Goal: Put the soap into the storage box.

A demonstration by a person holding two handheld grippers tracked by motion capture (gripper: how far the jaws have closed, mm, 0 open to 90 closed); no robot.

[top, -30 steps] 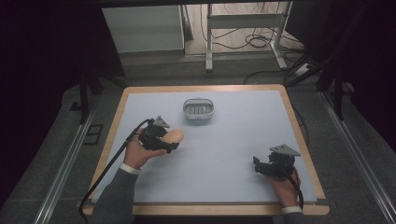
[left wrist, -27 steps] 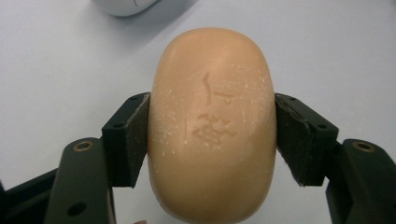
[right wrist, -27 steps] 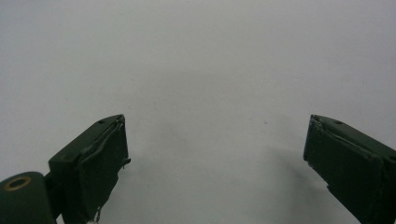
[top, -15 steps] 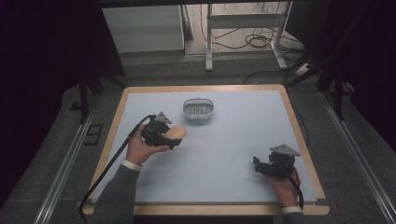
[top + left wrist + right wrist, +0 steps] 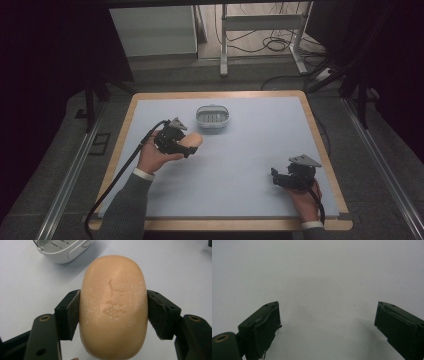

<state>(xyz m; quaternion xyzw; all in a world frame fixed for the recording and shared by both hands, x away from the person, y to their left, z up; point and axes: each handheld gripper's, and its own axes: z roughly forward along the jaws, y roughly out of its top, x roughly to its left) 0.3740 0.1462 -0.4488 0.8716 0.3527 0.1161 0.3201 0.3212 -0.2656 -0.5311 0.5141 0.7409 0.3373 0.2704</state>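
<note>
A peach-coloured oval bar of soap (image 5: 113, 307) with a stamped mark on top is pinched between the black pads of my left gripper (image 5: 113, 312), which is shut on it. From above, the soap (image 5: 192, 140) hangs over the mat left of centre in my left gripper (image 5: 186, 144). A small white soap dish (image 5: 212, 118) with a slotted floor stands just beyond and to the right; its corner (image 5: 62, 250) shows ahead of the soap. My right gripper (image 5: 276, 177) rests low near the front right of the table. Its jaws (image 5: 327, 322) stand wide open over bare mat.
The pale blue mat (image 5: 250, 145) covers a wooden-rimmed table (image 5: 325, 150). Beyond the table's far edge are a white cabinet (image 5: 152, 30), metal frame legs (image 5: 223, 45) and loose cables on the floor. Metal rails (image 5: 70, 175) run along both sides.
My left gripper has carried the soap a little to the right and away from me, toward the dish. The right gripper has stayed put.
</note>
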